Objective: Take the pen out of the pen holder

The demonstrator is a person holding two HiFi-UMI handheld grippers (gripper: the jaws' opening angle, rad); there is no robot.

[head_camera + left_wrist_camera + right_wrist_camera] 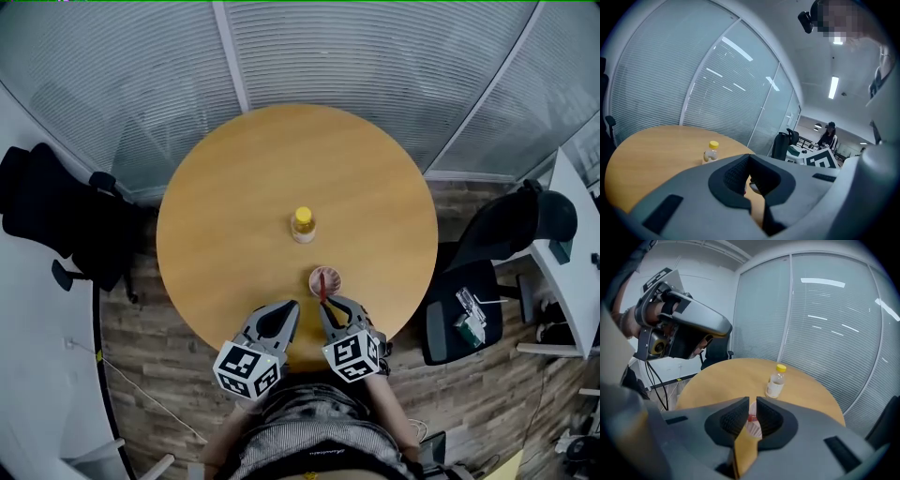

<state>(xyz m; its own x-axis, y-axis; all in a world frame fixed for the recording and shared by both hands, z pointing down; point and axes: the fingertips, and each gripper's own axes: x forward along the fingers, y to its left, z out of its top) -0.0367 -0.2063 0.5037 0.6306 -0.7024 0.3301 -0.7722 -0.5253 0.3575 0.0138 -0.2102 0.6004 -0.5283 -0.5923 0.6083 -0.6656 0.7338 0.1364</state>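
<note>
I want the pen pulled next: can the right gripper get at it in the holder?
Probably yes. The pen sticks up from the holder, and its top shows in the narrow gap between the jaws of the right gripper. The bottle stands farther back.

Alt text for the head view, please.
The right gripper meets the red pen standing in the pen holder at the front edge of the round wooden table; the left gripper sits beside it. A yellow-capped bottle stands mid-table.
</note>
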